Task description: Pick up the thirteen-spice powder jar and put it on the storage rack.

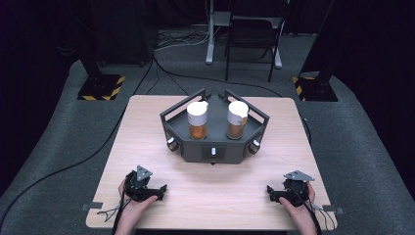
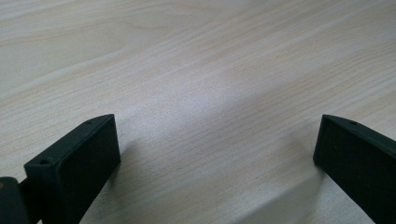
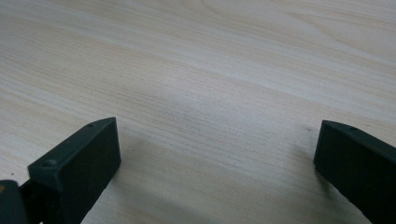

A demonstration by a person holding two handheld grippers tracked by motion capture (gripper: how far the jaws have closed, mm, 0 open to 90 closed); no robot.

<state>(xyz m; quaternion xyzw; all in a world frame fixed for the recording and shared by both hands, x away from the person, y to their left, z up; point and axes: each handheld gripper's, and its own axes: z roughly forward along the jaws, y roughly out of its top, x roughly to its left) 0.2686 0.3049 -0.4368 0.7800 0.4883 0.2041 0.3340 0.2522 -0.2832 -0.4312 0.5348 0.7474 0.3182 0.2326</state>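
While both claws rest at the near edge of the table [image 1: 147, 105], I read the scene this way:

Left claw [image 1: 159, 192]: spread wide, holding nothing; in the left gripper view its jaws stand far apart over bare wood [image 2: 196, 84].

Right claw [image 1: 272, 193]: spread just as wide, also holding nothing; the right gripper view has plain wood [image 3: 201, 70] between the jaws.

Stand [image 1: 214, 147]: a dark six-sided holder at the table's middle, with rails at its back corners and a small knob on each front corner.

Left jar [image 1: 197, 120]: upright in the stand's left half, white cap on top, amber fill below.

Right jar [image 1: 237, 119]: upright in the right half, same build, apart from its twin.

Direction from claws: both jars lie forward of my hands and inward, well apart from either claw; the left jar is ahead and to the right of the left claw, the right jar ahead and to the left of the right claw.

Nearer hand: I judge each jar belongs to the claw on its own side, the gaps looking about equal.

Long axis: both jars stand vertical, so I would come in level, jaws either side of the body.

Caution: I judge the front wall and the knobs could catch a low approach.
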